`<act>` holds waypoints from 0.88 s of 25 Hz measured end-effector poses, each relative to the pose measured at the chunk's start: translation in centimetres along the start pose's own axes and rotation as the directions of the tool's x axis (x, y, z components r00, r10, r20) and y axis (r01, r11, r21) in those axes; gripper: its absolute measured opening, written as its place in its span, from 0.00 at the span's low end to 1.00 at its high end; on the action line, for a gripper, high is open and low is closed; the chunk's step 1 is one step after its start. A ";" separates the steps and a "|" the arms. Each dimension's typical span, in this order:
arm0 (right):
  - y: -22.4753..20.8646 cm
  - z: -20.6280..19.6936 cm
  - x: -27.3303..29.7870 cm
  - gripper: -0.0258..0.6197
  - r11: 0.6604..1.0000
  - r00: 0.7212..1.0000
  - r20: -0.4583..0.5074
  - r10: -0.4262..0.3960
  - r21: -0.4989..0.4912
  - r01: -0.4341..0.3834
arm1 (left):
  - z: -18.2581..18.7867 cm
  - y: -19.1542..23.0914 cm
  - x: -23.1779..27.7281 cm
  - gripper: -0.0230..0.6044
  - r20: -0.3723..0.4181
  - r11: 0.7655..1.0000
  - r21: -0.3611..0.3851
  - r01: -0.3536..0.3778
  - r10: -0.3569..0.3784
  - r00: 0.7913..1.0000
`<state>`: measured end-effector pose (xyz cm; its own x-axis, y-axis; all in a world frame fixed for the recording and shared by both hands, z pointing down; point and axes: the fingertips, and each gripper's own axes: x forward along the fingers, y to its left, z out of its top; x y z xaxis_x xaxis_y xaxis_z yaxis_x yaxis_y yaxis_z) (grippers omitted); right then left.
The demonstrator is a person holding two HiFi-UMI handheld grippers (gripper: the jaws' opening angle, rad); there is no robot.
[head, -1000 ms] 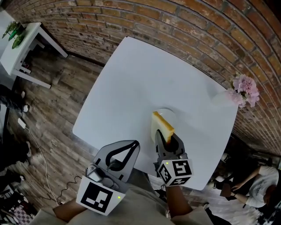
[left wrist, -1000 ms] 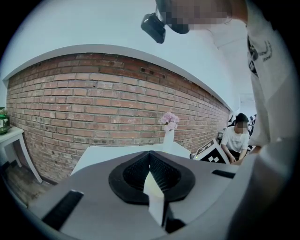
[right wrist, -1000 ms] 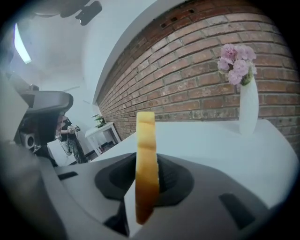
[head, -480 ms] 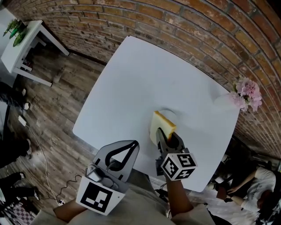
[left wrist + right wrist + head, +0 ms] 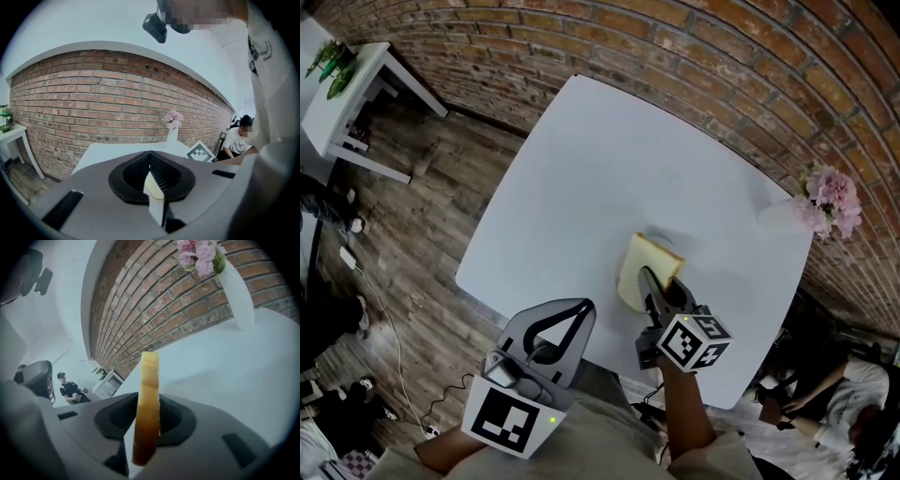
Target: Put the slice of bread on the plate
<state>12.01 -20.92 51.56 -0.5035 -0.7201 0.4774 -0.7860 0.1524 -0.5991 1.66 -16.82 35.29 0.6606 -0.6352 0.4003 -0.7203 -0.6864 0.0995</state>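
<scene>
The slice of bread (image 5: 642, 267) hangs over what seems the plate (image 5: 660, 239), near the near edge of the table (image 5: 600, 169). The vase of flowers (image 5: 820, 202) stands at its right corner, beside the brick wall (image 5: 722, 66).

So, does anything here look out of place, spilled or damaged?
Nothing stands out. The bread is whole, clamped in the right gripper above the table. Nothing is spilled, and the vase stands upright.
</scene>
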 end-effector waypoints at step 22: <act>-2.9 -1.5 0.5 0.44 0.944 0.968 -0.088 -0.234 -0.257 0.205 | -0.6 0.5 -0.6 0.05 0.000 1.000 -0.011 -0.005 0.005 1.000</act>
<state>13.52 -20.68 54.53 -0.3347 -0.6734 0.6592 -0.9378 0.1697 -0.3028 0.78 -16.56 35.59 0.6571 -0.6383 0.4010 -0.7257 -0.6795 0.1076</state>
